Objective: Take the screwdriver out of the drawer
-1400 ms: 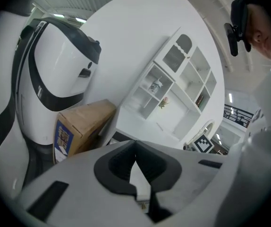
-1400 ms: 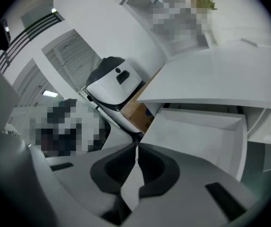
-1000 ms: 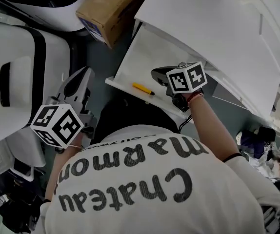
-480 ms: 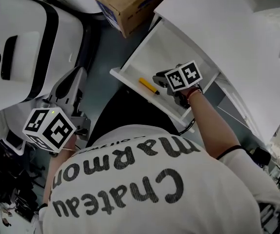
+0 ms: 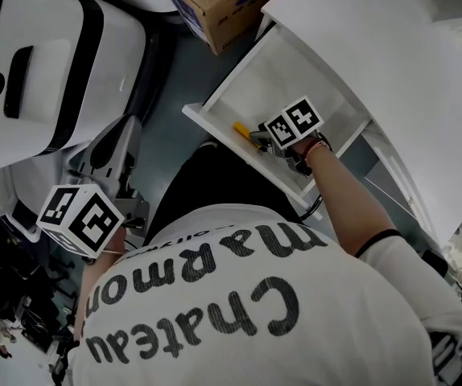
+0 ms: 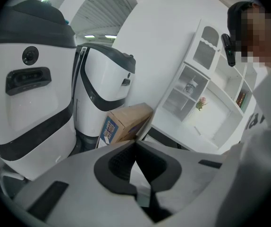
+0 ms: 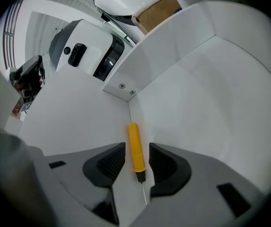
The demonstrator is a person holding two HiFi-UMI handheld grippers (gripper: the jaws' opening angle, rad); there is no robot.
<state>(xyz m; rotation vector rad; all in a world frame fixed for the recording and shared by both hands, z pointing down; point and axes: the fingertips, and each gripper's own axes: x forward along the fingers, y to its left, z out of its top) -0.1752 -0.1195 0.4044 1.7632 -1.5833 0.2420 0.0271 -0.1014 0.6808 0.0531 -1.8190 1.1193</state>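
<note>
A yellow-handled screwdriver [image 7: 135,148] lies on the floor of the open white drawer [image 7: 197,103], along its side wall. My right gripper [image 7: 137,162] is down in the drawer with its jaws on either side of the handle. Those jaws have just been opening and their pads stand clear of the handle. In the head view the right gripper's marker cube [image 5: 293,123] covers most of the screwdriver [image 5: 241,129] inside the drawer [image 5: 215,123]. My left gripper [image 5: 114,147] hangs left of the drawer, away from it; its fingertips [image 6: 136,148] meet with nothing between them.
A cardboard box [image 5: 215,2] stands on the floor beyond the drawer's far corner. Large white-and-black machines [image 5: 46,63] fill the left side. The white cabinet top [image 5: 392,63] overhangs the drawer on the right. A white shelf unit [image 6: 206,98] stands further back.
My right gripper has come down into the drawer and over the screwdriver, now hiding its near end. The left gripper has shifted a little beside the machine.
</note>
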